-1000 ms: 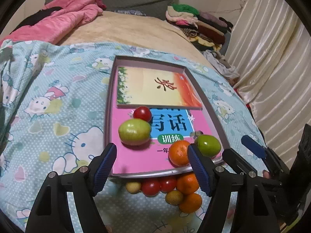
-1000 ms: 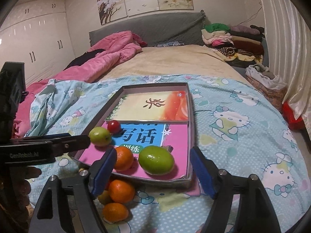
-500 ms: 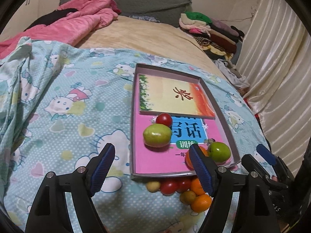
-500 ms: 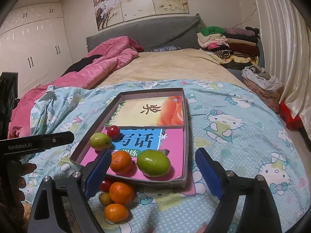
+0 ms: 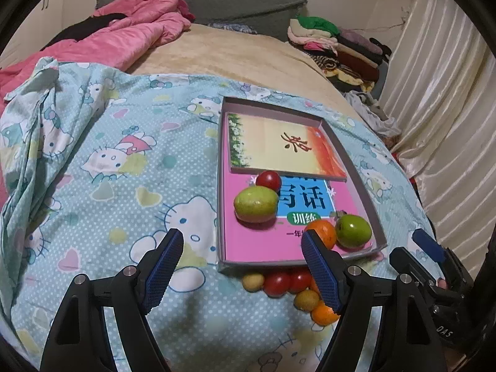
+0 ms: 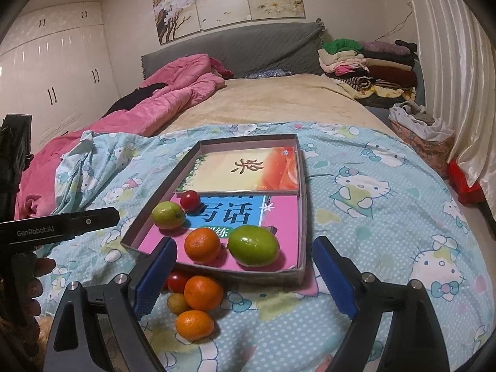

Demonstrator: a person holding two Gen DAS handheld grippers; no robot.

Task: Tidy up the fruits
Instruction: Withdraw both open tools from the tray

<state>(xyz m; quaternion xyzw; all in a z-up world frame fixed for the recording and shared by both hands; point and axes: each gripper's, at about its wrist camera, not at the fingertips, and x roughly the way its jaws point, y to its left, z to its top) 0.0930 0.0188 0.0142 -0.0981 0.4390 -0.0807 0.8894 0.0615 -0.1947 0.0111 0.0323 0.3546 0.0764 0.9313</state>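
Blue-padded left tool [image 5: 241, 266] and right tool [image 6: 245, 272] both gape apart, holding nothing. Inside the box [image 6: 305, 217] lie four fruits [image 6: 253, 245]; more fruits [image 6: 203, 293] sit just outside its near wall.

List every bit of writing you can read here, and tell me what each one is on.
"GenRobot.AI": on the left tongs' black finger.
"写话" and "训练": pink book in the box.
One brush character: orange-and-cream book; I can't read it surely.
"一年": pink book's edge, cut off.
"OAS": black device, partly hidden.

Open right gripper [image 6: 245, 276], four fruits in tray [image 6: 302, 204], perhaps five outside
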